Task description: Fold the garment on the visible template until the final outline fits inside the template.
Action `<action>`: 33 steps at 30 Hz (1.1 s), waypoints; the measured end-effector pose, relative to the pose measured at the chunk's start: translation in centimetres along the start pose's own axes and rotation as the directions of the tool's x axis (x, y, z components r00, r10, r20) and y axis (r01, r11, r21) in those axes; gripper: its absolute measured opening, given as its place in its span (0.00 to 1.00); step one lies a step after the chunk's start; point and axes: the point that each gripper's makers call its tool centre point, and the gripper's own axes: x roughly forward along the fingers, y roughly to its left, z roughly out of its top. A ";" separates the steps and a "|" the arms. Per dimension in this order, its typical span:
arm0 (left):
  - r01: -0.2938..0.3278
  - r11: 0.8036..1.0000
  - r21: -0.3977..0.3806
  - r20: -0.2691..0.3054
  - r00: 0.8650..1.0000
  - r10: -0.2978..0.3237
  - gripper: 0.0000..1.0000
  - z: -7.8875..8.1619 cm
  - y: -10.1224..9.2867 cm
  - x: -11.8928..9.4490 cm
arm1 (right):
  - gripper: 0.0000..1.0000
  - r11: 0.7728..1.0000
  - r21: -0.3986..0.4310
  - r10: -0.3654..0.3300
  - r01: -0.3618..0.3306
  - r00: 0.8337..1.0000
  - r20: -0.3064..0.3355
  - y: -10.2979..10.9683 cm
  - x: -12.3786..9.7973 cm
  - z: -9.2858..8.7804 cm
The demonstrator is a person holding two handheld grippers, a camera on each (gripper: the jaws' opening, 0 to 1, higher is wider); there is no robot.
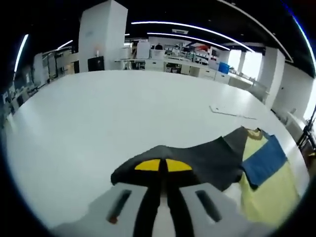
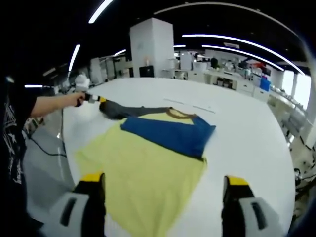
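One yellow-and-blue garment (image 2: pixel 148 163) lying on the white tabletop (image 1: pixel 123 113), left gripper (image 1: pixel 163 168) fingers clenching its dark sleeve (image 1: pixel 207 160), right gripper (image 2: pixel 163 190) fingers hanging released above the hem.

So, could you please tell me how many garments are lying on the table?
1: a yellow shirt with a blue chest panel, spread on the white table. Its dark sleeve is pinched by the left gripper. The right gripper hovers open.
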 end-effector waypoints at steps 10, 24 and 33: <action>0.044 0.998 0.042 0.061 0.997 -0.047 0.00 2.8 -4.1 -1.3 | 1.00 1.000 0.006 0.005 -0.005 1.000 -0.002 0.2 -0.2 -0.4; 0.143 0.987 0.075 0.127 0.980 -0.152 0.00 6.8 -9.2 -0.3 | 1.00 1.000 0.014 0.007 -0.007 1.000 -0.006 -0.3 -0.4 -1.1; 0.221 0.972 0.079 0.150 0.961 -0.231 0.00 8.4 -13.9 0.1 | 1.00 1.000 0.016 0.010 -0.010 1.000 -0.011 -0.1 -0.3 -1.3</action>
